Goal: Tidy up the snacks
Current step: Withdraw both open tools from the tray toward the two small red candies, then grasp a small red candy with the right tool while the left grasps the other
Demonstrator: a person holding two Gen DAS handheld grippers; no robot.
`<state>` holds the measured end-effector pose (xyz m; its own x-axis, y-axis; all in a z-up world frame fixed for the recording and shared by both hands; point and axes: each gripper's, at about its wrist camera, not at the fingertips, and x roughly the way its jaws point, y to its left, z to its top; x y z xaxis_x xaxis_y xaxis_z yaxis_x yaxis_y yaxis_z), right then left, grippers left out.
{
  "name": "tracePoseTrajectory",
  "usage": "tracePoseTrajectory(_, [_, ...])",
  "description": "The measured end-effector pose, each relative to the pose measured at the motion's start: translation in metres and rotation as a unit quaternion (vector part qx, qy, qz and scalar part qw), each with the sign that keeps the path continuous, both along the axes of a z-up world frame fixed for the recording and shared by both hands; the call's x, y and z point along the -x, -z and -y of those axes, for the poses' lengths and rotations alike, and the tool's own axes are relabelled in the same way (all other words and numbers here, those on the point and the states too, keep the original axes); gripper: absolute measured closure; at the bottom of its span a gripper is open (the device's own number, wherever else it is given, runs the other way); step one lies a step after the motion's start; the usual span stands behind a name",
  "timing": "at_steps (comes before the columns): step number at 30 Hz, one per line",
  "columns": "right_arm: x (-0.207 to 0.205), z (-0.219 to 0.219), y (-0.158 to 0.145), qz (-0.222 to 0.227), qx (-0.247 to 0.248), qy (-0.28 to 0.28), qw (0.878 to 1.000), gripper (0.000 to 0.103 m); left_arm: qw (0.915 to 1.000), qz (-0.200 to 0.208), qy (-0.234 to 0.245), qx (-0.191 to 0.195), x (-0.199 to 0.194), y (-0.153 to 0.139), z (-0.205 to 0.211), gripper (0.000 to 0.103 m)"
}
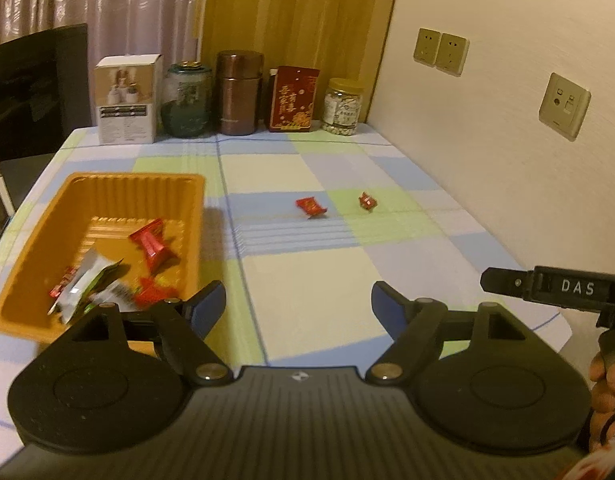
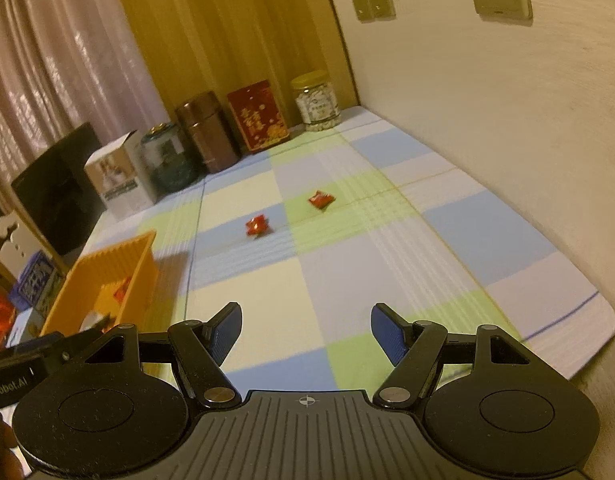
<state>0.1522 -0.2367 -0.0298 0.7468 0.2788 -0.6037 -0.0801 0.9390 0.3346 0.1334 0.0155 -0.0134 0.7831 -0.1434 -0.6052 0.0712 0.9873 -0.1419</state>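
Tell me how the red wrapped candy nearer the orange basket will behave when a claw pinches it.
The red wrapped candy looks small, so it is probably very light and could skid on the checked tablecloth if nudged. Its wrapper looks crinkled with flared ends, so it will likely crumple rather than stay stiff. It lies flat, so rolling seems unlikely.

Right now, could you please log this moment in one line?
left tongs open | right tongs open | two red candies on tablecloth | orange bin part-filled

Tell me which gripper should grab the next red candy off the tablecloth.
Probably right gripper: open, empty, aimed at both candies. Left gripper sits beside the orange basket.
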Motion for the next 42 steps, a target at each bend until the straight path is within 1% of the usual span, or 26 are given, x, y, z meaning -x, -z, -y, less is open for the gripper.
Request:
tracePoseTrajectory(7, [-0.045, 0.011, -0.004, 0.010, 0.000, 0.000, 1.000, 0.032, 1.0000, 0.007, -0.003, -0.005, -0.051, 0.008, 0.019, 0.025])
tracePoseTrajectory(12, [-0.082, 0.016, 0.004, 0.020, 0.001, -0.004, 1.000, 0.032, 0.9999, 0.011, -0.004, -0.011, -0.090, 0.018, 0.033, 0.025])
tracePoseTrajectory(16, [-0.112, 0.019, 0.018, 0.021, 0.002, -0.011, 1.000, 0.033, 0.9998, 0.014, -0.008, -0.010, -0.122, 0.032, 0.043, 0.025])
tracePoseTrajectory(19, [-0.134, 0.021, 0.032, 0.016, 0.002, -0.017, 1.000, 0.040, 0.9999, 0.010, -0.006, -0.003, -0.146, 0.044, 0.049, 0.026])
tracePoseTrajectory(22, [-0.156, 0.023, 0.047, 0.010, -0.003, -0.021, 1.000, 0.041, 0.9999, 0.007, -0.003, -0.010, -0.165, 0.056, 0.054, 0.026])
tracePoseTrajectory(26, [-0.188, 0.019, 0.067, 0.001, -0.004, -0.034, 0.999, 0.042, 0.9999, 0.000, -0.006, -0.016, -0.190, 0.074, 0.051, 0.026])
tracePoseTrajectory(32, [-0.232, 0.007, 0.094, -0.003, -0.007, -0.049, 0.999, 0.043, 0.9992, -0.009, -0.019, -0.034, -0.215, 0.097, 0.045, 0.026])
tracePoseTrajectory(36, [-0.258, -0.003, 0.108, -0.003, -0.004, -0.061, 0.998, 0.045, 0.9991, -0.016, -0.023, -0.030, -0.225, 0.111, 0.042, 0.026])
tracePoseTrajectory(40, [-0.280, -0.017, 0.114, -0.005, 0.002, -0.075, 0.997, 0.047, 0.9993, -0.019, -0.024, -0.021, -0.229, 0.118, 0.040, 0.026])
tracePoseTrajectory(42, [-0.287, -0.022, 0.116, 0.003, 0.006, -0.078, 0.997, 0.048, 0.9994, -0.019, -0.023, -0.016, -0.231, 0.120, 0.040, 0.026])
